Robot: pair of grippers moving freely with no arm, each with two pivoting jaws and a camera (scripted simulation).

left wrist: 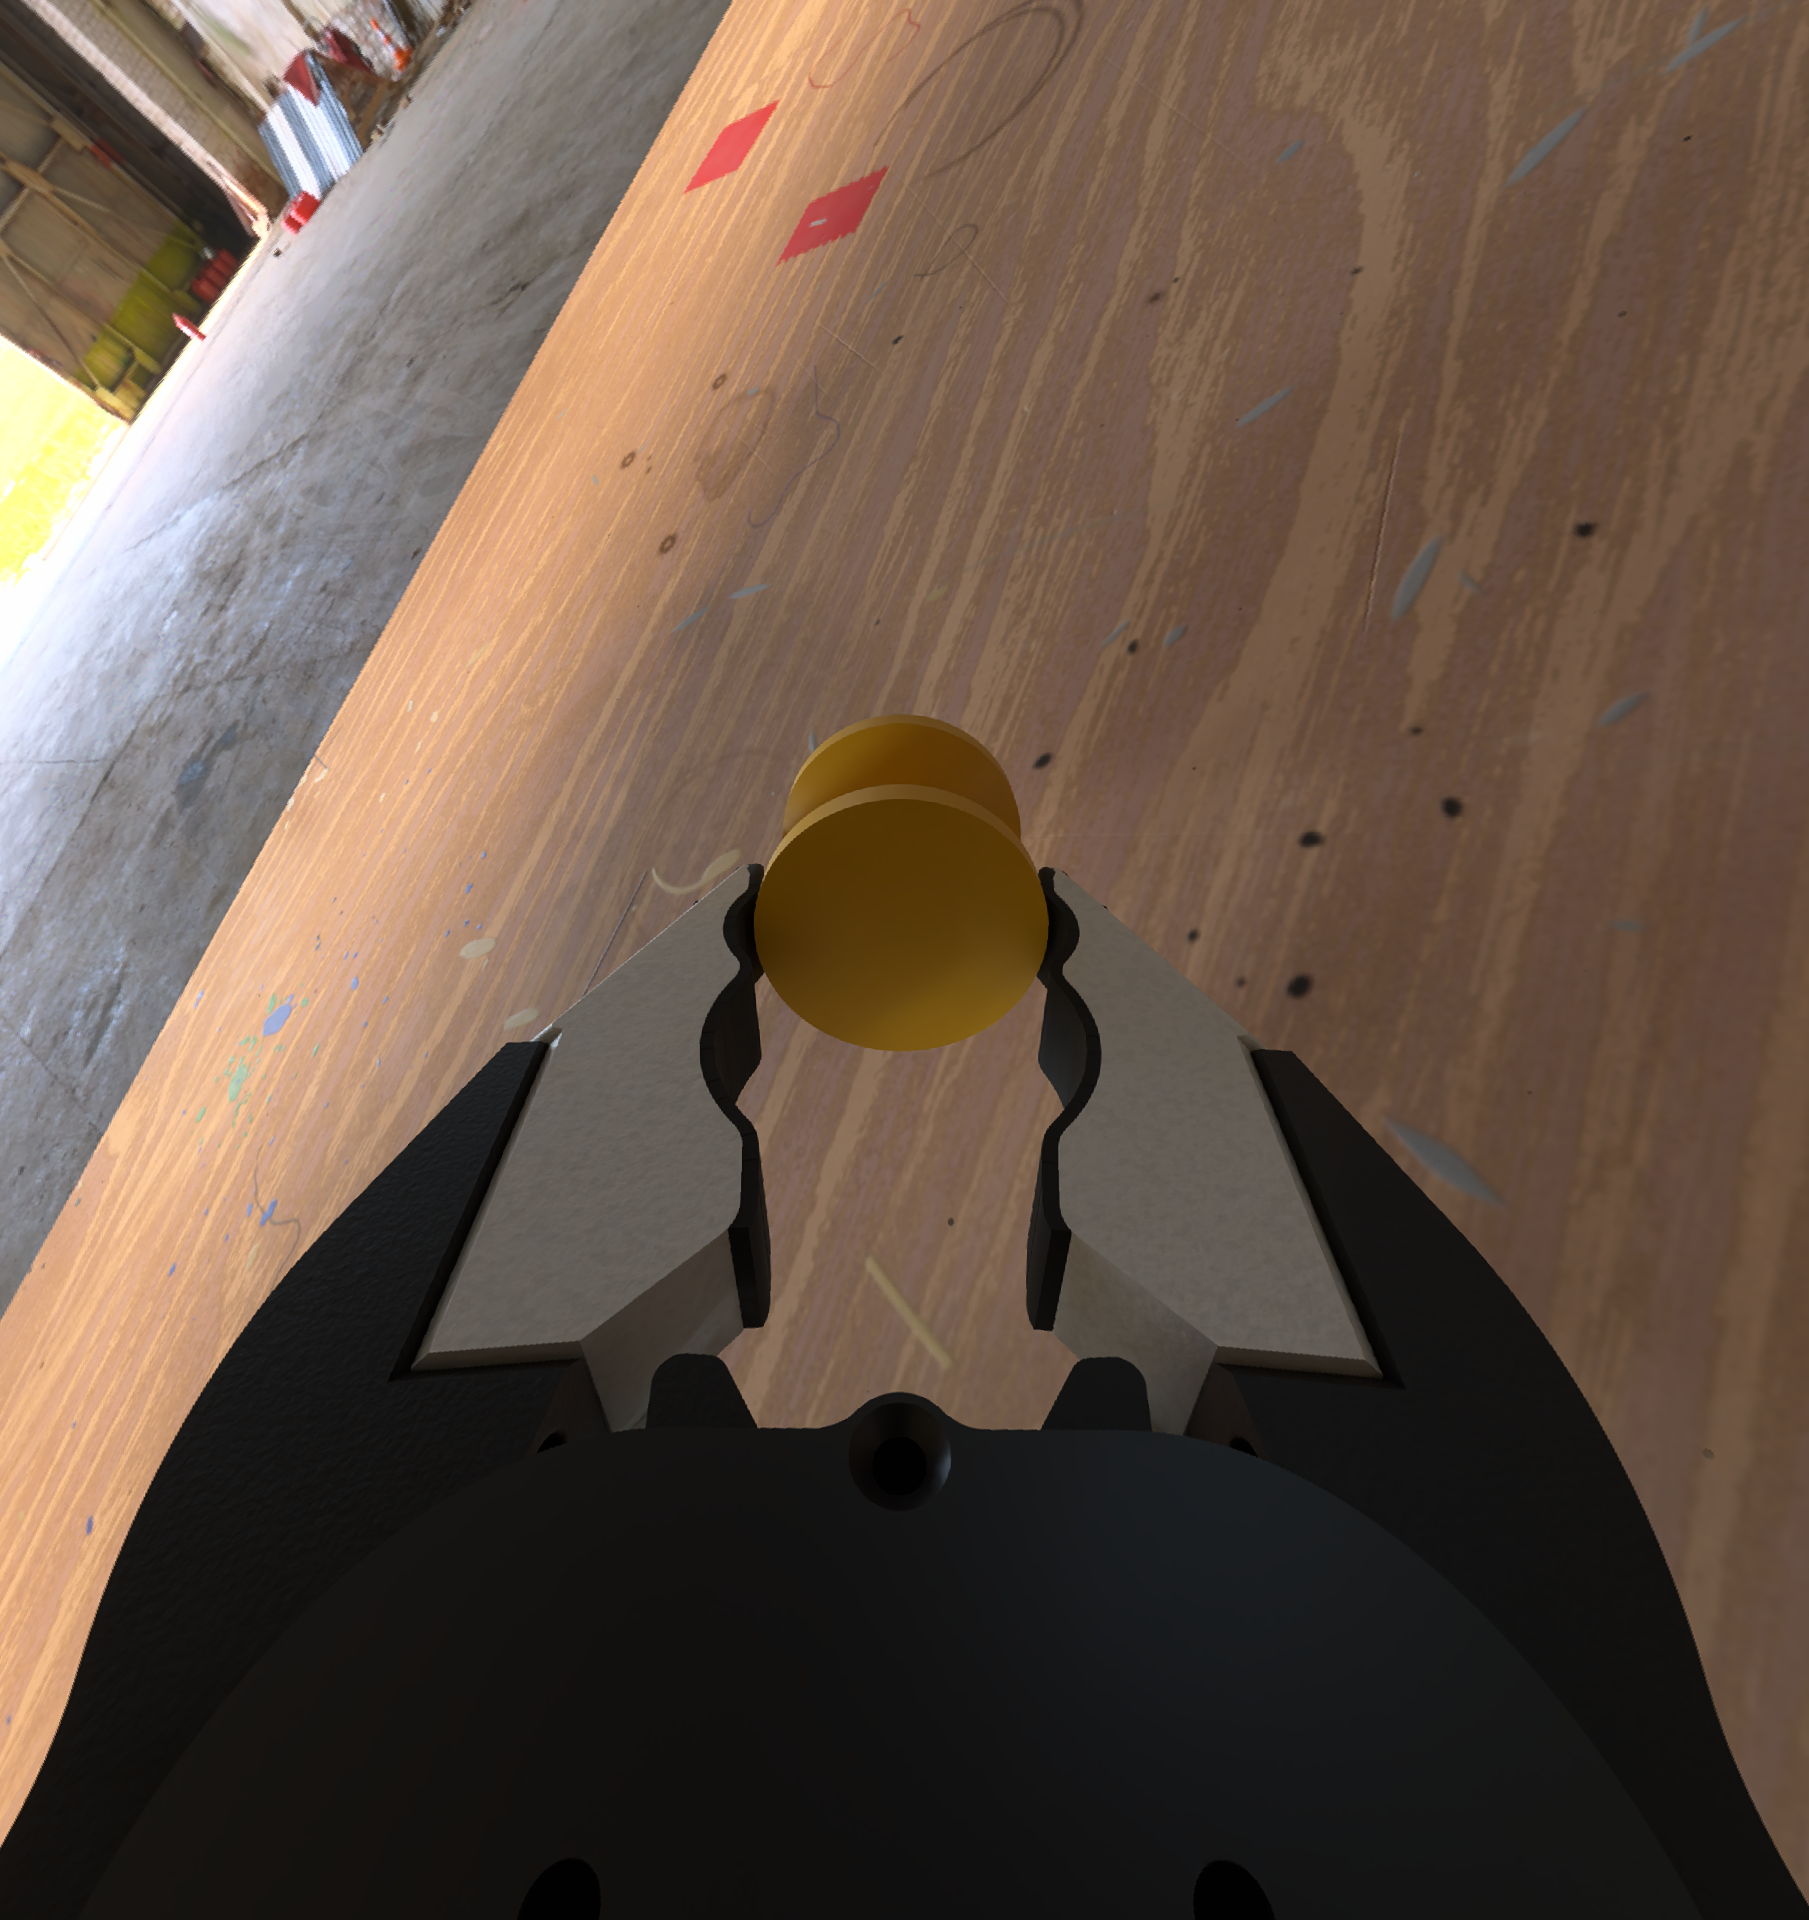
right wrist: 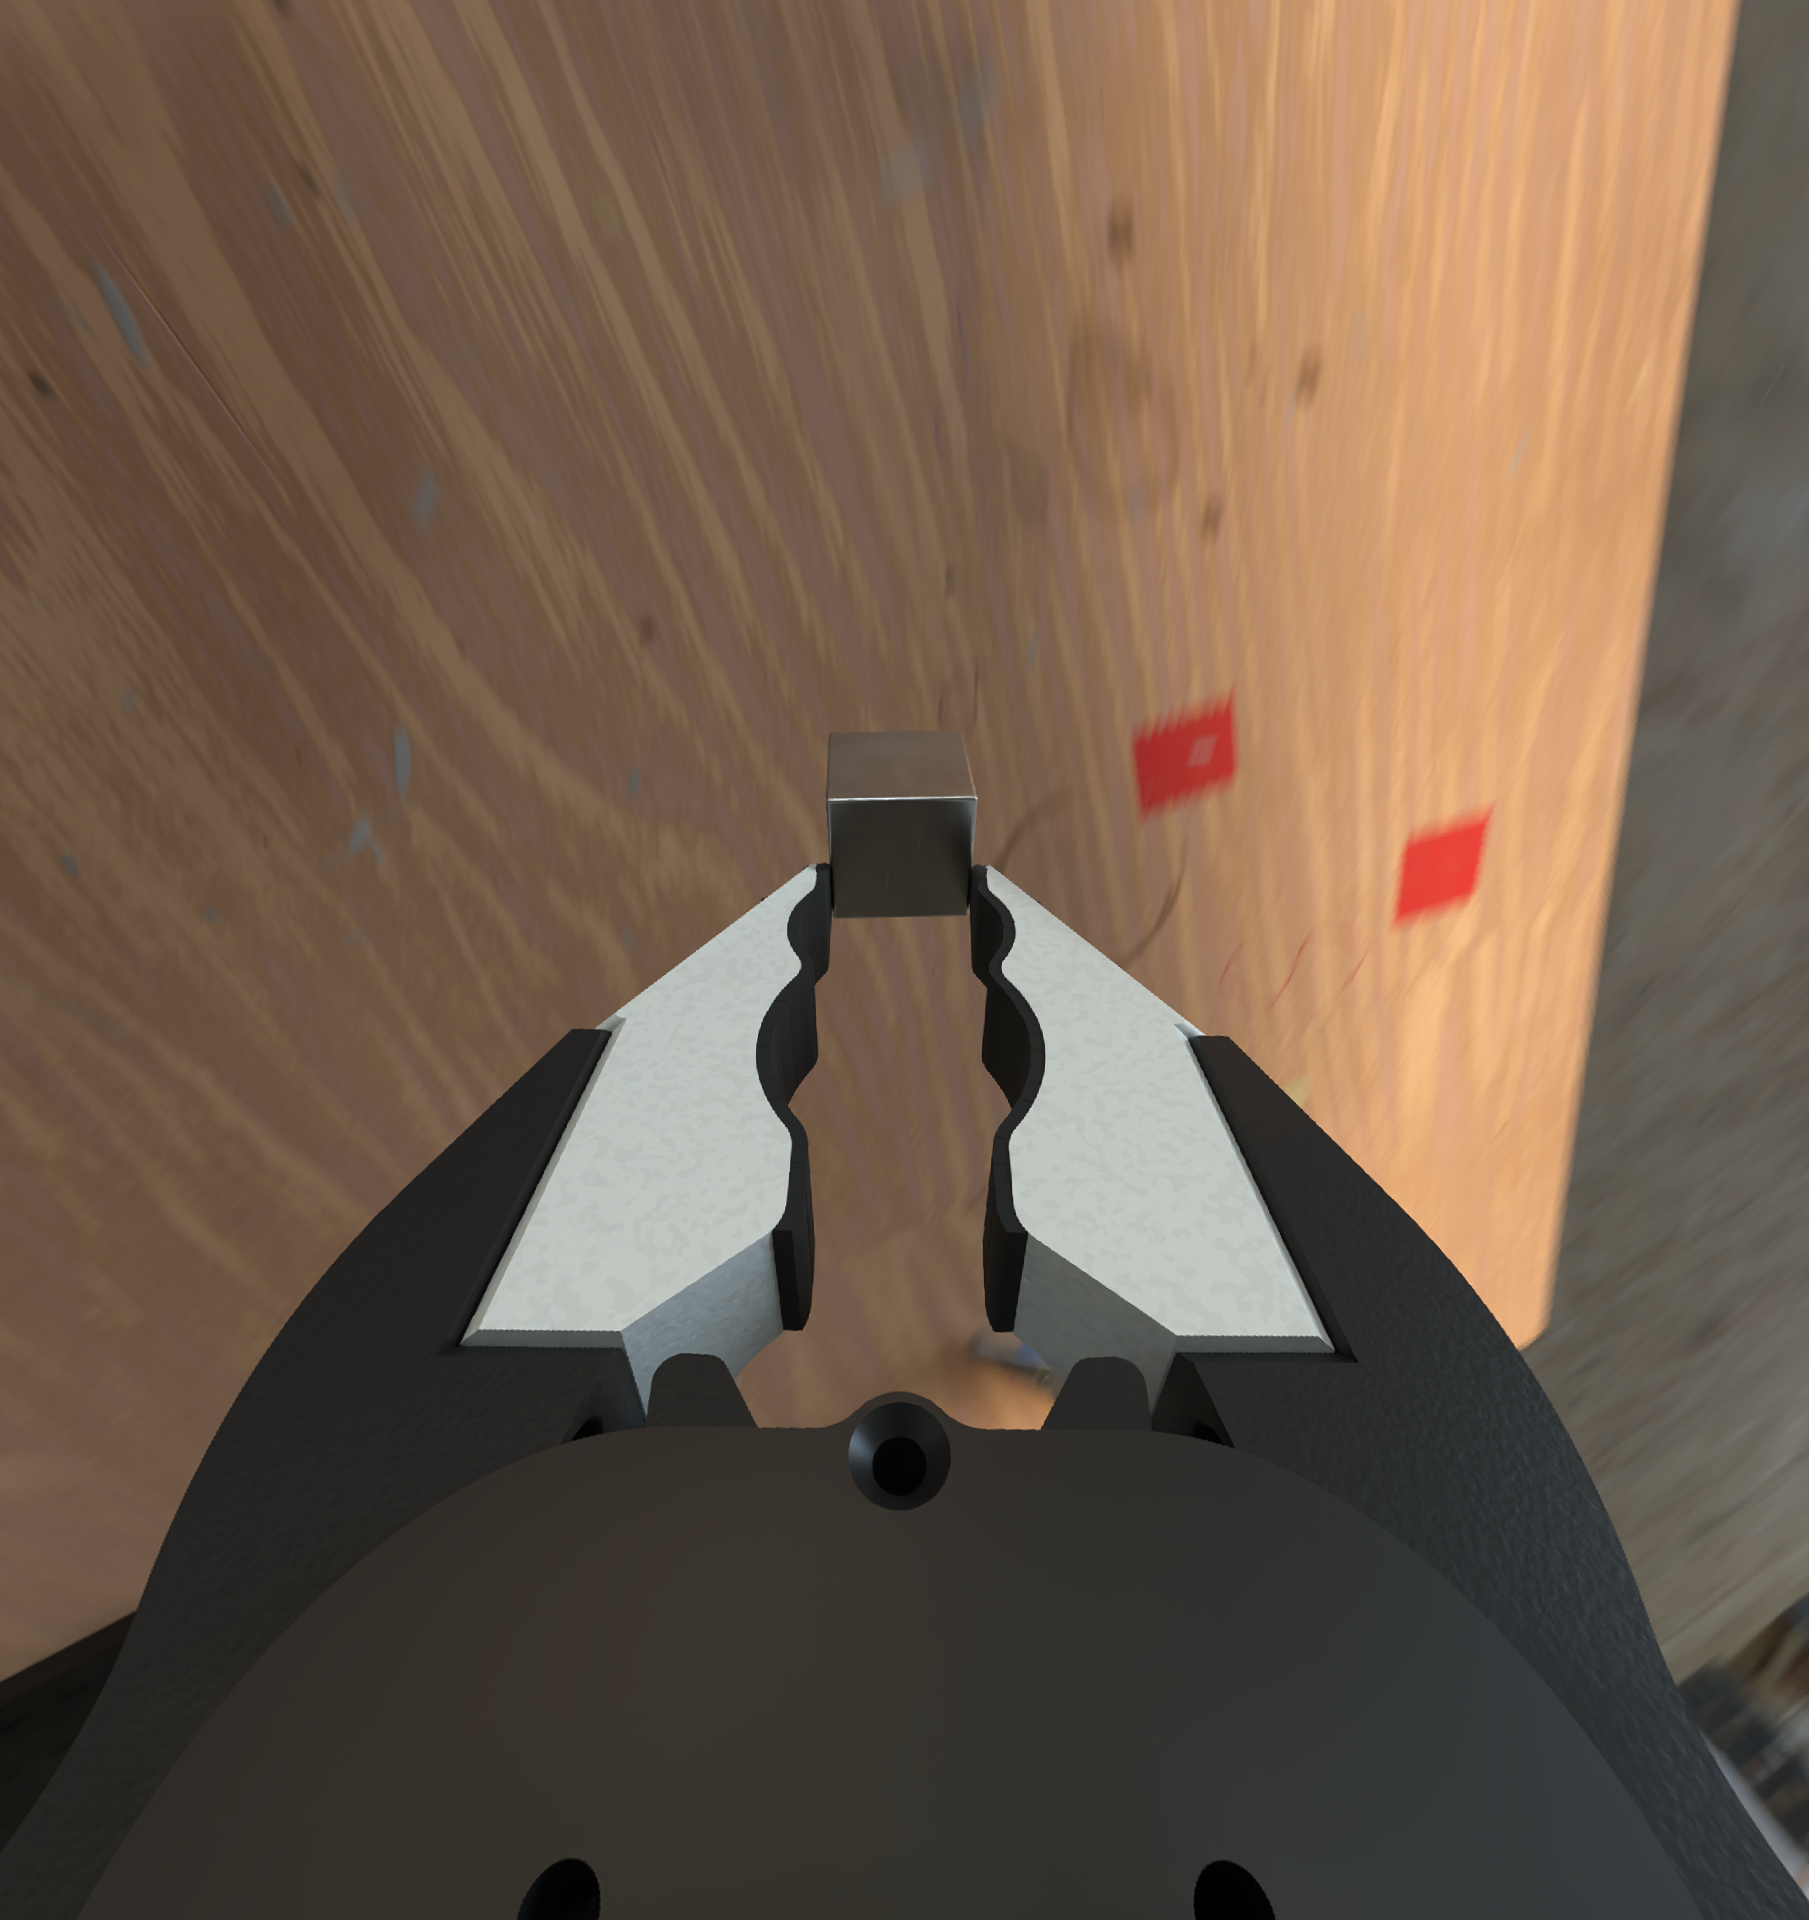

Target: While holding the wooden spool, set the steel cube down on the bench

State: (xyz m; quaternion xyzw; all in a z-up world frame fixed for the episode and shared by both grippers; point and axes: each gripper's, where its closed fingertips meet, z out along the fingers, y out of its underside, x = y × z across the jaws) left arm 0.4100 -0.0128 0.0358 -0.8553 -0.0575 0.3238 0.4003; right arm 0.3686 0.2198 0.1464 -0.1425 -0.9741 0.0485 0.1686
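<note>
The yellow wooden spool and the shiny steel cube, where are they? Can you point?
Yellow wooden spool [left wrist: 900, 925]: left wrist view, on its round near end face.
Shiny grey steel cube [right wrist: 900, 857]: right wrist view, on its near flat face.

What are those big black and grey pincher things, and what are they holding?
They are two grabbing tools, each with a camera looking along its jaws. In the left wrist view, the left gripper pinches a yellow wooden spool. In the right wrist view, the right gripper pinches a small shiny steel cube. Below both is a wooden bench with paint specks and two red square marks. Grey floor lies beside it.
</note>
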